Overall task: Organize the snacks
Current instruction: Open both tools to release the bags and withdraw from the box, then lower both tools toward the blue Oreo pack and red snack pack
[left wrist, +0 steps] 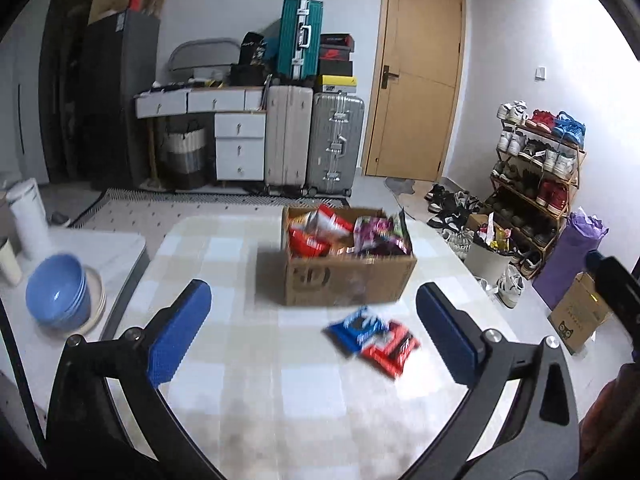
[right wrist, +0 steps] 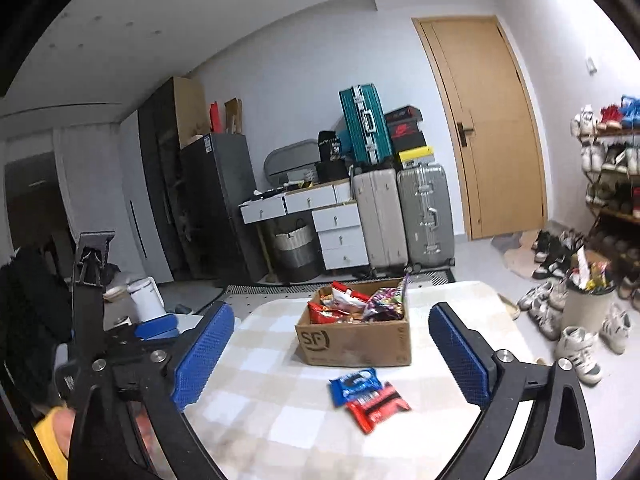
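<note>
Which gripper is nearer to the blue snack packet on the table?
Neither clearly. The blue snack packet lies between the open left gripper's fingers; the open right gripper is drawn back similarly, the packet just below its fingers.

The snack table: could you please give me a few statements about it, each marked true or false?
1. The cardboard box holds snack packets. True.
2. Both loose packets lie inside the box. False: the blue packet and red packet lie on the table in front of it.
3. The left gripper holds the blue packet. False: it is open, empty.
4. The right gripper is open. True.
</note>
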The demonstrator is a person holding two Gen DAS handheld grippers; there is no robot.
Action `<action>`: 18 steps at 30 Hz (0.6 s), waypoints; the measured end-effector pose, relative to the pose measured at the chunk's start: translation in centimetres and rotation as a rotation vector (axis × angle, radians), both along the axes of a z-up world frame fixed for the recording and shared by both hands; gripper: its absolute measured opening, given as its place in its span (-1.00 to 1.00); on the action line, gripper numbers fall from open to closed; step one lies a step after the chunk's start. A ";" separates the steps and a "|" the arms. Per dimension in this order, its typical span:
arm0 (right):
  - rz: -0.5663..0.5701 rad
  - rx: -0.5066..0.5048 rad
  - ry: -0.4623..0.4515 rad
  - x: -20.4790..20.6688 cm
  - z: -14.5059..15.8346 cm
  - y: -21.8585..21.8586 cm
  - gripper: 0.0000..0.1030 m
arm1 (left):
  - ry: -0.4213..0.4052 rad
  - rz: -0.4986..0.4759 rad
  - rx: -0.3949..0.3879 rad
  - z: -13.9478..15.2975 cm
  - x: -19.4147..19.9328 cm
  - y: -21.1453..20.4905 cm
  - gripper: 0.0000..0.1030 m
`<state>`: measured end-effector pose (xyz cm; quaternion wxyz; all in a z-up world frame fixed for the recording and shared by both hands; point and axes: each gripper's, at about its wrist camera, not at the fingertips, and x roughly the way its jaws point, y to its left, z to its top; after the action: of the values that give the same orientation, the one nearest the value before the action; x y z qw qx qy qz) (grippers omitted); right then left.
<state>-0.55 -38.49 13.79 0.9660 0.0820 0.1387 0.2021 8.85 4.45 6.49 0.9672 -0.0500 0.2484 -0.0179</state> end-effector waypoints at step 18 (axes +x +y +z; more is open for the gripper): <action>0.010 -0.085 0.147 -2.3 -7.9 -1.8 0.98 | 0.091 0.023 -0.024 -7.9 -5.2 1.0 0.99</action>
<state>-2.85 -40.27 5.92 0.9547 0.0547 0.2183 0.1945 3.67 5.48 -1.39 0.9544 -0.0651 0.2913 -0.0074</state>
